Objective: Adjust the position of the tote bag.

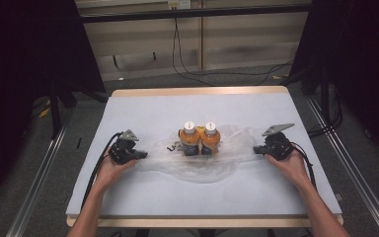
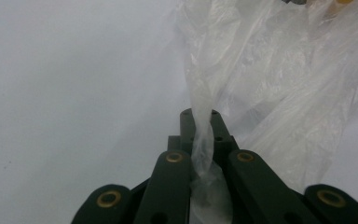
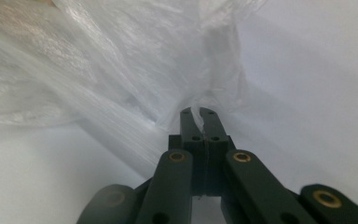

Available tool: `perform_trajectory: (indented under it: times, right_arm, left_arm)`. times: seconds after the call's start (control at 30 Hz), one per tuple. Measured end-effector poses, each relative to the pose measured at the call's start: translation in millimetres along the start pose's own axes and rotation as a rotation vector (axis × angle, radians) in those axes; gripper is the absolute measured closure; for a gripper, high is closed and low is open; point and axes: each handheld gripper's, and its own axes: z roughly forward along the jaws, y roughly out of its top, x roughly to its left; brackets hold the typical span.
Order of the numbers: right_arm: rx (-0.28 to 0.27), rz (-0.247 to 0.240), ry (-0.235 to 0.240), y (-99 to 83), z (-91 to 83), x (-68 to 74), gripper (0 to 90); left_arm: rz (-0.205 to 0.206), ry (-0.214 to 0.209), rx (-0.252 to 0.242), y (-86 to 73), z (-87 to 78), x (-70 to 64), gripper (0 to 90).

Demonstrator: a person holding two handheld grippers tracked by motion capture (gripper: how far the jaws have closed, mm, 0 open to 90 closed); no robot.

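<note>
Clear plastic bag (image 1: 202, 158) lying flat at centre of worktop (image 1: 143, 106), spread wide left to right. Two orange bottles (image 1: 200, 138) w/ white caps standing upright side by side, touching, mid-bag; hard to tell whether inside the film or resting on it, prob. inside. Small dark object (image 1: 172, 146) just left of bottles, too small to identify.

Left tongs (image 1: 137, 154) at bag's left edge, pressed together on a twisted strand of film (image 2: 203, 135): strand runs up between the two black tips and fans out into the bag body beyond. Right tongs (image 1: 260, 149) at bag's right edge, tips nearly shut, pinching a thin fold of film (image 3: 200, 103) right at the ends. Much smaller bite than on left.

Hands low, close to worktop surface, well apart, one per side. Likely reason: holding opposite edges keeps film taut and mouth stretched, bottles centred between grips so load stays balanced and upright if lifted. Bunched grip on left gives firm hold; thin pinch on right looks more liable to slip under bottle weight.

Judged step: both edges secured, bag not yet raised, bottles' weight on the worktop. Next probably an even lift or drawing edges together; uneven pull could tip bottles.
</note>
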Motion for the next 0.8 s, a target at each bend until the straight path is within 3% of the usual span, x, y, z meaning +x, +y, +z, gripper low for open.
perform_trajectory:
  times: [0.1,0.13,0.23,0.33,0.4,0.5,0.57,0.67,0.73,0.8]
  right_arm:
    - [-0.006,0.027,-0.008,-3.2,-1.8,-1.4,90.0]
    - [-0.008,0.024,-0.008,-3.2,-1.7,-0.9,90.0]
    - [-0.013,0.007,-0.020,-4.0,-1.8,0.6,89.1]
    - [-0.025,0.031,-0.032,-6.4,-3.2,-3.4,75.3]
    - [-0.039,0.037,-0.016,-8.4,-3.9,-6.8,70.7]
    - [-0.050,0.044,-0.024,-8.1,-5.3,-5.4,58.9]
    - [-0.079,0.051,-0.008,-6.4,-7.8,-4.0,53.0]
    - [-0.144,0.069,0.011,-2.6,-14.6,0.7,44.8]
    - [-0.170,0.066,0.013,0.4,-19.0,4.4,39.4]
    - [-0.204,0.075,0.017,3.8,-24.3,5.0,35.3]
  left_arm:
    - [-0.004,0.000,-0.006,-2.4,-1.5,0.5,89.2]
    - [0.002,0.011,-0.001,-1.8,-1.1,-0.4,89.2]
    - [-0.004,-0.016,-0.008,-2.0,-0.8,-0.5,86.5]
    - [-0.016,-0.019,-0.020,-1.7,-0.6,-0.7,76.6]
    - [-0.028,-0.024,-0.041,-0.6,-0.8,-1.1,71.0]
    - [-0.058,-0.037,-0.103,0.3,-4.6,0.3,62.5]
    - [-0.088,-0.071,-0.167,0.4,-9.3,-0.1,57.3]
    - [-0.088,-0.057,-0.202,3.7,-17.3,-3.6,47.8]
    - [-0.090,-0.036,-0.230,4.7,-21.1,-5.0,44.5]
    - [-0.093,-0.041,-0.254,6.4,-25.8,-4.5,43.7]
